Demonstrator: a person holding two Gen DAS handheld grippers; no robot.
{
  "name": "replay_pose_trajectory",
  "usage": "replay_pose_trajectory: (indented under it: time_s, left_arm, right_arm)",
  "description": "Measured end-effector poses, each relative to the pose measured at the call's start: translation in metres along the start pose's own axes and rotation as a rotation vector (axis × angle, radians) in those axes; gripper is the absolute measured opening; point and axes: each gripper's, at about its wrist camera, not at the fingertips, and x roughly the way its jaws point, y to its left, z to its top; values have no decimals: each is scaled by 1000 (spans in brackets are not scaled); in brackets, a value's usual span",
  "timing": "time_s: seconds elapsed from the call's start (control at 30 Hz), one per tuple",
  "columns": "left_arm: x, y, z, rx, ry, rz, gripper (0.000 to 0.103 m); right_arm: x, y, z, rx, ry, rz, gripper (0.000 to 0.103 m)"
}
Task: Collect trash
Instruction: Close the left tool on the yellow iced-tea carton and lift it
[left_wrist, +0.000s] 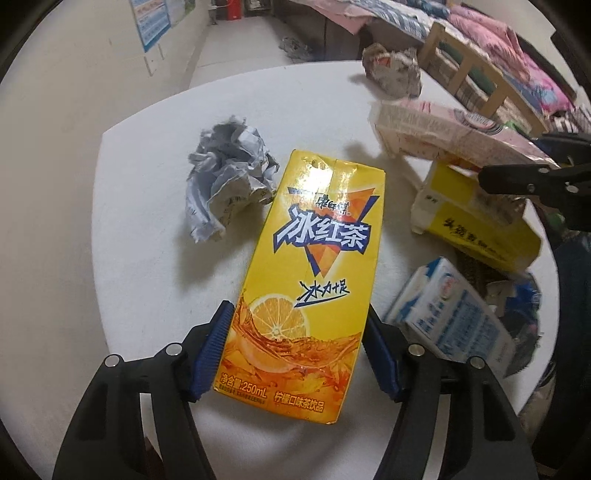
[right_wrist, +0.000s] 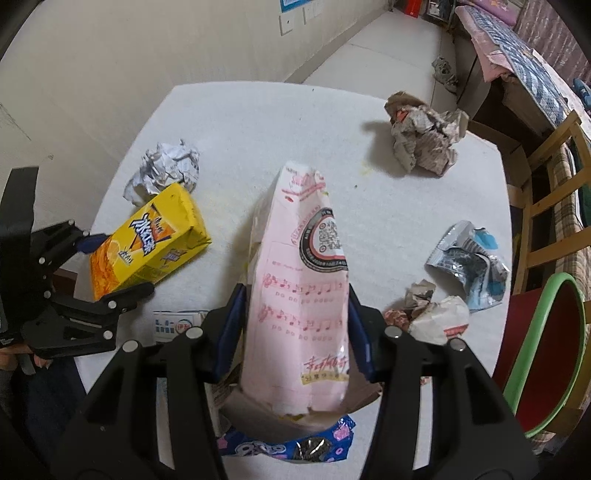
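Note:
A yellow iced-tea carton (left_wrist: 321, 229) lies flat on the white table (left_wrist: 147, 258). My left gripper (left_wrist: 297, 314) is shut on its lower end, a blue pad against each long side. The right wrist view shows the same carton (right_wrist: 159, 236) at the left with the left gripper (right_wrist: 118, 264) on it. My right gripper (right_wrist: 295, 295) is shut on a pink paper bag (right_wrist: 306, 229) printed with music notes, held above the table. That bag (left_wrist: 443, 129) also shows at the right of the left wrist view.
Crumpled white paper (left_wrist: 225, 177) lies beside the tea carton. A newspaper ball (right_wrist: 424, 140), a silver-blue wrapper (right_wrist: 469, 262) and a crumpled wrapper (right_wrist: 432, 317) lie on the right. A milk carton (left_wrist: 450, 310) and a blue snack wrapper (right_wrist: 288, 446) lie near. A green-rimmed red bin (right_wrist: 546, 354) stands beside the table.

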Motion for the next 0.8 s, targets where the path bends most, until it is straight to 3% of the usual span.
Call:
replay_pose_trajectory:
  time_s: [0.13,0.4,0.8]
  left_arm:
    - [-16,-2,-10,-46,-29,-36,64]
    - [-63,-16,-31,-108,-124,-24,64]
    - [-104,-62,-26,-137,-188,6,64]
  right_arm:
    - [-13,-2,-3,9,-26,7,49]
    - [-51,-5,-20,32,-97,43,49]
    - [-98,-21,-47,68,-190,55,49]
